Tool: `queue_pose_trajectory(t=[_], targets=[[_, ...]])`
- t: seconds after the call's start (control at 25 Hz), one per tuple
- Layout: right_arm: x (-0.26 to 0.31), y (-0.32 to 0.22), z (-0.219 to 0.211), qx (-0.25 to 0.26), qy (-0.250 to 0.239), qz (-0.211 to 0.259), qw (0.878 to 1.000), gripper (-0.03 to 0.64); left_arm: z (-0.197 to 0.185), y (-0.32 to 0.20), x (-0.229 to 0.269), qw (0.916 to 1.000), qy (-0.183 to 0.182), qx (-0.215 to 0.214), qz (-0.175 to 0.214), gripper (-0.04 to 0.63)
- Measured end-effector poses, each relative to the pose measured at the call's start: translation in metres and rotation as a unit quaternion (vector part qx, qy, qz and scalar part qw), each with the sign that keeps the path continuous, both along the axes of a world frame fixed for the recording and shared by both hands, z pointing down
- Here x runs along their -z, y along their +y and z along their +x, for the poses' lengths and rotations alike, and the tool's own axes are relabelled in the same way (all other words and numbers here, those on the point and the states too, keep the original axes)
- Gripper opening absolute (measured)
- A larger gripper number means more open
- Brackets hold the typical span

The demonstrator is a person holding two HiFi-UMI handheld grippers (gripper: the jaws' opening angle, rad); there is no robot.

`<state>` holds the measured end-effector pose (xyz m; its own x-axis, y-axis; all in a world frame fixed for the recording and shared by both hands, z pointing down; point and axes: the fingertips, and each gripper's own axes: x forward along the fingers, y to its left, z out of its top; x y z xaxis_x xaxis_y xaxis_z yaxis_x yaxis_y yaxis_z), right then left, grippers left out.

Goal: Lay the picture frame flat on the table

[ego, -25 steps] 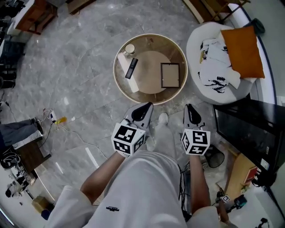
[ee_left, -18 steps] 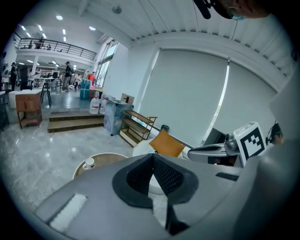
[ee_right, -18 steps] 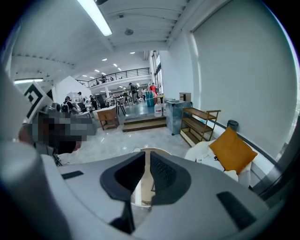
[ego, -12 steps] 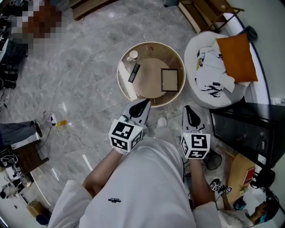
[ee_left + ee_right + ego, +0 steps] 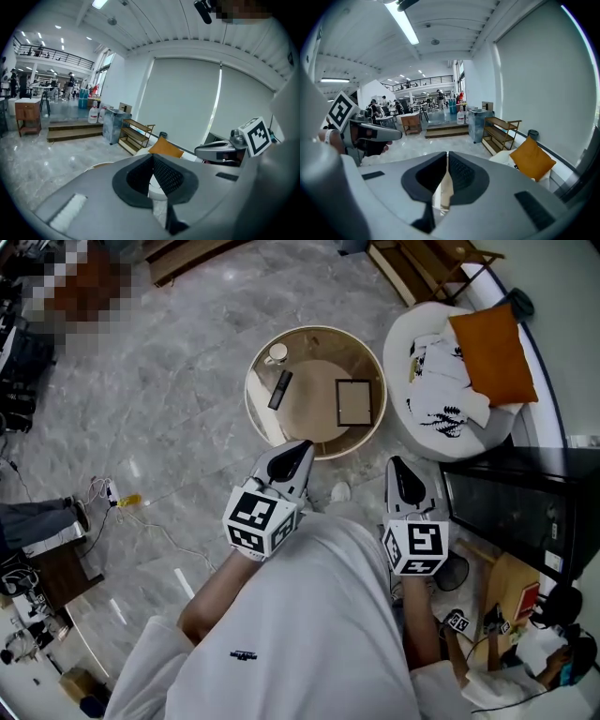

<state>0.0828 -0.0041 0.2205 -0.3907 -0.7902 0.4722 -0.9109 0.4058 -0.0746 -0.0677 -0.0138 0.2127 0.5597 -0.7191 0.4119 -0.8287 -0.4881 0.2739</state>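
Two claws sit low in the head view, held out from the person's waist and angled slightly downward toward the round tabletop (image 5: 312, 381). The left claw (image 5: 302, 448) has its jaws pressed together with nothing between them, and in this view its tip overlaps the tabletop's near rim. The right claw (image 5: 397, 465) is clenched too. Its jaws have just closed the last bit and are empty. It hangs over bare floor (image 5: 187, 399) to the right of that rim. Each marker cube faces up toward the camera.

The picture frame (image 5: 353, 401) lies flat on the right half of the tabletop, close to the right rim but fully inside it. It is well apart from the remote (image 5: 279, 390) and the cup (image 5: 276, 354) on the left half.

Open marble floor spreads to the left and behind the tabletop. On the right the room is tighter: a white round chair (image 5: 412, 427) with an orange cushion (image 5: 492, 352) stands just beside the tabletop, and a black cabinet (image 5: 506, 512) sits near the right claw. A white shoe (image 5: 341, 491) shows on the floor between the two claws.
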Motion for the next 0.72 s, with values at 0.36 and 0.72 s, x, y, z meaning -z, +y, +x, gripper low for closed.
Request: queue_pose_trajectory(t=[0.36, 0.72], targets=[[0.003, 0.0041, -0.0019, -0.001, -0.006, 0.013, 1.0, 0.014, 0.002, 0.0029, 0.0092, 0.9999, -0.004, -0.004, 0.013, 0.005], [0.0059, 0.0005, -0.0059, 0.0, -0.007, 0.018, 1.0, 0.014, 0.0026, 0.0047, 0.0077, 0.9999, -0.006, -0.009, 0.01, 0.005]])
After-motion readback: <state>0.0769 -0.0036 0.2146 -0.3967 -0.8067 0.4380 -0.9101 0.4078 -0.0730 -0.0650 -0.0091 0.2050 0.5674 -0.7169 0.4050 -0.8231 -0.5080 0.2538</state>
